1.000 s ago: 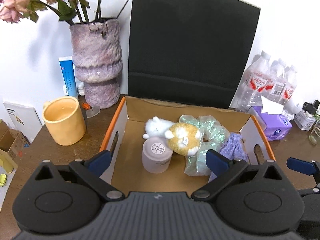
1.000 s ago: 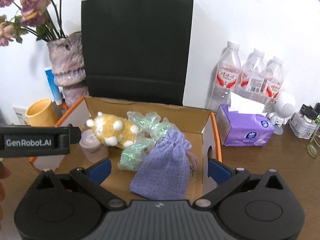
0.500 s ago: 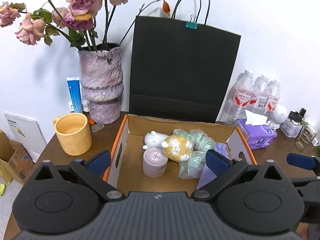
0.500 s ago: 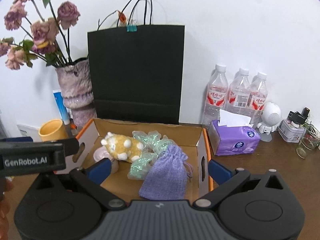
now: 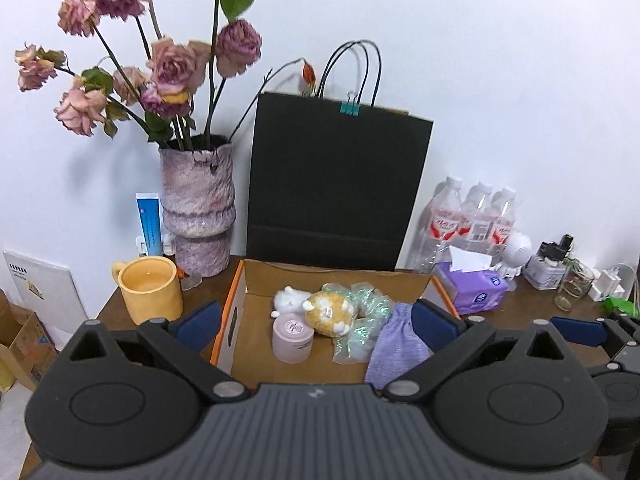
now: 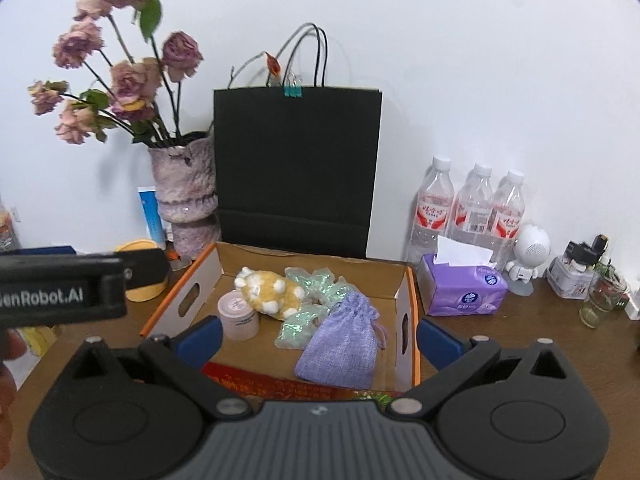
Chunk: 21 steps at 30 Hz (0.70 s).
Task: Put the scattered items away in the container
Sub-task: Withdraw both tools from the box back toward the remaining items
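Both claws, left [image 5: 316,320] and right [image 6: 318,334], stand apart and empty before the box [image 6: 412,312]; pouch [image 6: 340,344], toy [image 6: 272,292] and jar [image 6: 238,316] lie inside, suggesting tidying is complete.

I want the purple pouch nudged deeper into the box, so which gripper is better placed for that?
Probably the right gripper: open, with the purple pouch centred ahead of it. From the left gripper it sits off beside one finger.
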Each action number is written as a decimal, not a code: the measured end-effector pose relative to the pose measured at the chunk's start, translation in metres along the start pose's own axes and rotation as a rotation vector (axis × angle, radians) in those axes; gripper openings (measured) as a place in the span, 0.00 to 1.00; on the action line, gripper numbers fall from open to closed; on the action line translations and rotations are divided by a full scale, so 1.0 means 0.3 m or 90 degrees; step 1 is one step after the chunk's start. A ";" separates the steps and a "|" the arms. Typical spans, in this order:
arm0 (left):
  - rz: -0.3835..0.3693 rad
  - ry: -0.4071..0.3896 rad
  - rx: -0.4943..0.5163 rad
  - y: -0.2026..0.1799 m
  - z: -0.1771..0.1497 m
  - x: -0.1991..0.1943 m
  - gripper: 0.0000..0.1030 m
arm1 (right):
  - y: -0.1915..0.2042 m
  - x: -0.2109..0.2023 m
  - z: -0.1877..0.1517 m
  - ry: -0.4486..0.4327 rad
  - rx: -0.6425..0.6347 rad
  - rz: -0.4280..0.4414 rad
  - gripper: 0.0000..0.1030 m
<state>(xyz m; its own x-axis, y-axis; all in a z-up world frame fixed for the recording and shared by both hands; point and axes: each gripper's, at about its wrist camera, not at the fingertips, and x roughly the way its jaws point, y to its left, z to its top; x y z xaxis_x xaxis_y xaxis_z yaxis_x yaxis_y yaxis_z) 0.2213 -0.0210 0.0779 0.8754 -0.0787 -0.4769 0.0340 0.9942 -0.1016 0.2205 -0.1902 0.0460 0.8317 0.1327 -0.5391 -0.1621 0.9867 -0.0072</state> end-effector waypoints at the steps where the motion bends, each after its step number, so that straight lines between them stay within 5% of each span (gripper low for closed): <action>1: 0.000 -0.004 0.005 -0.001 -0.002 -0.016 1.00 | 0.003 -0.019 -0.004 -0.004 0.000 0.000 1.00; 21: -0.012 -0.034 0.033 0.006 -0.163 -0.300 1.00 | 0.005 -0.316 -0.183 -0.032 -0.019 -0.002 1.00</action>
<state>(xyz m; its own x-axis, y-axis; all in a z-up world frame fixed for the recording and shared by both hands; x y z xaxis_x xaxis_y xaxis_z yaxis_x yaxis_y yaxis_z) 0.1189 -0.0156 0.0781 0.8988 -0.0943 -0.4280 0.0736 0.9952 -0.0645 0.1124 -0.2064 0.0508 0.8579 0.1344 -0.4960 -0.1740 0.9841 -0.0343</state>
